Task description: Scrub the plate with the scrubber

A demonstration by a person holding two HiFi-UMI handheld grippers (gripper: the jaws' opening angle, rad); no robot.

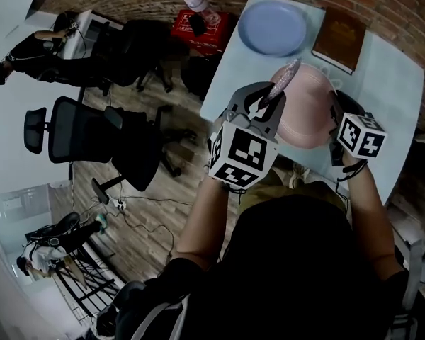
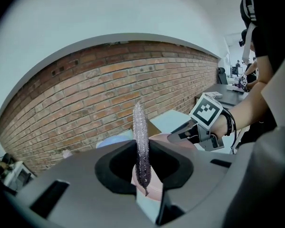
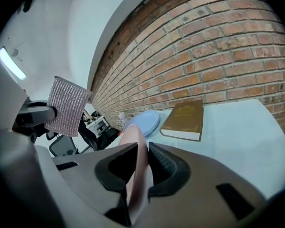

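In the left gripper view my left gripper [image 2: 141,164] is shut on a glittery silver-purple scrubber [image 2: 141,144], which stands edge-on and upright between the jaws. From the head view the scrubber [image 1: 285,78] sticks out of the left gripper [image 1: 272,99] over the left rim of the pink plate [image 1: 308,115]. The right gripper [image 1: 335,115] holds that plate by its right rim, above the table. The right gripper view shows the pink plate [image 3: 137,158] on edge, clamped in the right gripper [image 3: 141,167]. The scrubber [image 3: 66,106] hangs to its left, apart from it.
On the pale blue table [image 1: 389,76] a blue plate [image 1: 273,27] lies at the far end beside a brown book [image 1: 340,37]. A red box with a bottle [image 1: 198,23] stands left of the table. Black office chairs [image 1: 92,129] stand on the wooden floor. A brick wall runs behind.
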